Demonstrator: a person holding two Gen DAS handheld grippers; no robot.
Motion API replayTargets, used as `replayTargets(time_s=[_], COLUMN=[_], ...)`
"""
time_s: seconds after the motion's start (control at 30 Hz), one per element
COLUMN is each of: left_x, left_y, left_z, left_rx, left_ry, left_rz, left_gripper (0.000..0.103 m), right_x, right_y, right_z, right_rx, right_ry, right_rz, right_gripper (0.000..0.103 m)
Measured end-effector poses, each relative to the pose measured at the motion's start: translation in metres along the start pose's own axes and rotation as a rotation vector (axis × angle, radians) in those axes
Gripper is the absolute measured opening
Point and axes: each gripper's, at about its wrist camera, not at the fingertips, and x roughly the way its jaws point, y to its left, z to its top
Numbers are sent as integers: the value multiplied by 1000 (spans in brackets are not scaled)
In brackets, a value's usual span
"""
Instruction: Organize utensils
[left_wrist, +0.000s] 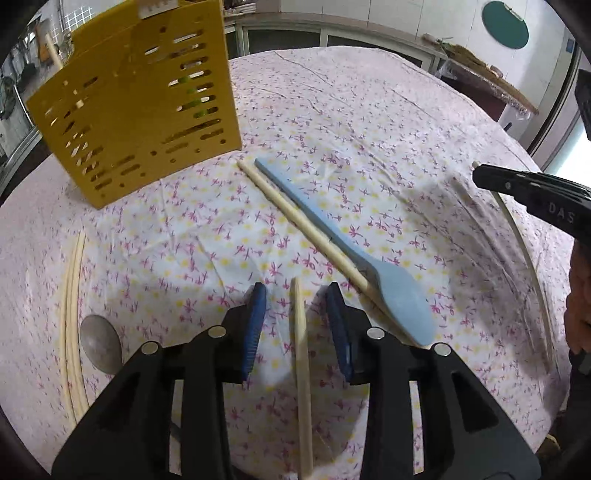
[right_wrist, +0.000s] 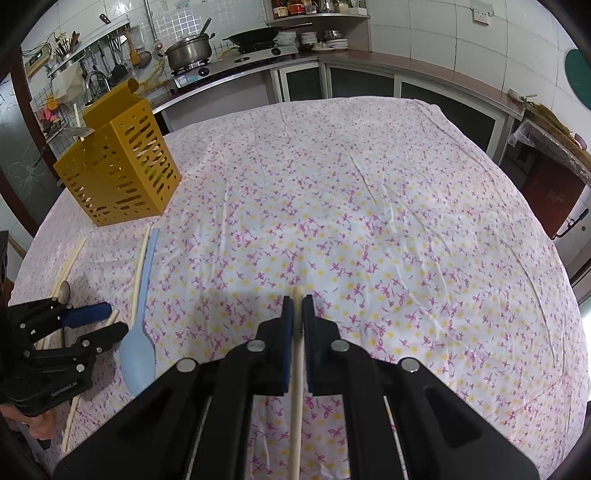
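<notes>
Right gripper (right_wrist: 297, 308) jaws pinched chopstick (right_wrist: 296, 387); left gripper (left_wrist: 297, 310) jaws spread astride second chopstick (left_wrist: 302, 369) beside blue spatula (left_wrist: 391, 295) on worktop (left_wrist: 369, 129).

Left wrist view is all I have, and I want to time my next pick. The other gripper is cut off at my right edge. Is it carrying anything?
Observer: Yes. The right gripper is shut on a chopstick, whose tip pokes just past the fingertips.
Operator: Is anything inside the yellow holder? I only see its slotted side.
Observer: The right wrist view shows the top of the yellow holder. A flat metal utensil sticks out of it, next to a pale stick.
</notes>
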Motion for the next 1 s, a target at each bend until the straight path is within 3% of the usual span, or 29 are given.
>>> replayTargets(time_s=[0.07, 0.1, 0.13, 0.17, 0.3, 0.5, 1.0], left_x=[1, 2, 1, -1, -15, -63, -159], left_y=[0, 0, 0, 1, 5, 30, 77], left_z=[1, 1, -1, -1, 1, 12, 23], left_rx=[-7, -6, -9, -15, -18, -83, -158], left_ry=[-5, -12, -23, -28, -80, -218, -433], left_rz=[10, 20, 30, 29, 23, -37, 4], left_gripper=[29, 18, 15, 3, 3, 3, 3], right_x=[0, 0, -1, -2, -9, -35, -104], right_y=[-2, -2, -3, -4, -4, 8, 56], right_z=[-2, -4, -6, -8, -6, 13, 53], right_rx=[5, 7, 9, 10, 18, 11, -89], right_ry=[3, 4, 6, 7, -7, -90, -289], right_rz=[2, 4, 5, 5, 14, 52, 127], right_gripper=[6, 6, 6, 6, 6, 6, 6])
